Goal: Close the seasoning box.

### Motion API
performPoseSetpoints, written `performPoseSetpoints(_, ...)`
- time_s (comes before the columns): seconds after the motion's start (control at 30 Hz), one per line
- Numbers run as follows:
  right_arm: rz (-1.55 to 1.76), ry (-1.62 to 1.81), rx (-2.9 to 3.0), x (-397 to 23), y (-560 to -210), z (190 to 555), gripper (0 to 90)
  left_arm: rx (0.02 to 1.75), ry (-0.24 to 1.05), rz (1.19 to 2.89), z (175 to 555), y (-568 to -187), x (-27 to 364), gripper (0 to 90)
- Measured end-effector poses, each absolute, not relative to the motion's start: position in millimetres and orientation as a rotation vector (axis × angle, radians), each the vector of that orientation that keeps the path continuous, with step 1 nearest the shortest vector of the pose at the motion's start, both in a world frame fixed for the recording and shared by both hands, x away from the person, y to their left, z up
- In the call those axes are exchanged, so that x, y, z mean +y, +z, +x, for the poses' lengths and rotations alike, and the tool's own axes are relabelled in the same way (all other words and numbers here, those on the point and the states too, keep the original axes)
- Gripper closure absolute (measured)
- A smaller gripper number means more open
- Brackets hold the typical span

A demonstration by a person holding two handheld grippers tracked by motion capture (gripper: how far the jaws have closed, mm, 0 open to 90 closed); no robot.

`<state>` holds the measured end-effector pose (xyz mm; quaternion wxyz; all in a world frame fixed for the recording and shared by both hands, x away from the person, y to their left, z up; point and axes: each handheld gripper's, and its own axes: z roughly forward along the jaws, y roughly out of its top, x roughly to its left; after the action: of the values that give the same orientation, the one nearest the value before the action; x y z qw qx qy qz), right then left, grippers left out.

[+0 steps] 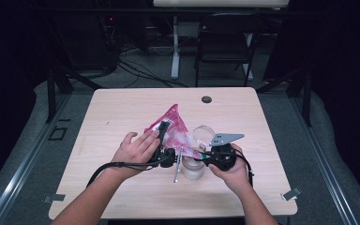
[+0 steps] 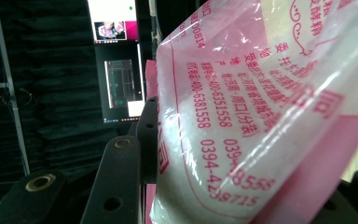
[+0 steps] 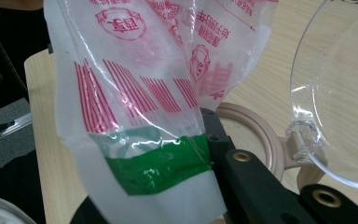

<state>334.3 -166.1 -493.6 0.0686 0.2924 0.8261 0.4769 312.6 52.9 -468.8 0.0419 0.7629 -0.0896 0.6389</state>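
Nearest the person, a clear jar (image 1: 193, 169) with a tan rim stands on the worktop (image 1: 122, 108), its clear hinged lid (image 3: 340, 93) swung open, and a metal spoon (image 1: 177, 169) lies just beside it. Above the jar, the right claw (image 1: 205, 154) is clamped on the bag's green-striped mouth end (image 3: 158, 168), with its jaws pressed together on the thin plastic. The left claw (image 1: 161, 133) is clamped on the bulging body of the pink-and-white powder bag (image 1: 174, 125), jaws partly apart around it, holding it lifted and tilted toward the jar. Judging by this, opening the jar and picking up the bag are done; I cannot tell whether the bag's mouth is open or powder is flowing. Pouring, setting the bag down and closing the lid seem left. Beyond the worktop stands a dark folding chair (image 1: 225, 42).
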Motion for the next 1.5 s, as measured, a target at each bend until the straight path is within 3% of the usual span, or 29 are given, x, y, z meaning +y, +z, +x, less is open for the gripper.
performPoseSetpoints(1.5, 0.879, 1.421, 2.488, -166.0, -493.7, 333.4, 90.0, -0.364, 1.994, 2.351, 307.9, -460.8, 49.0, 61.8)
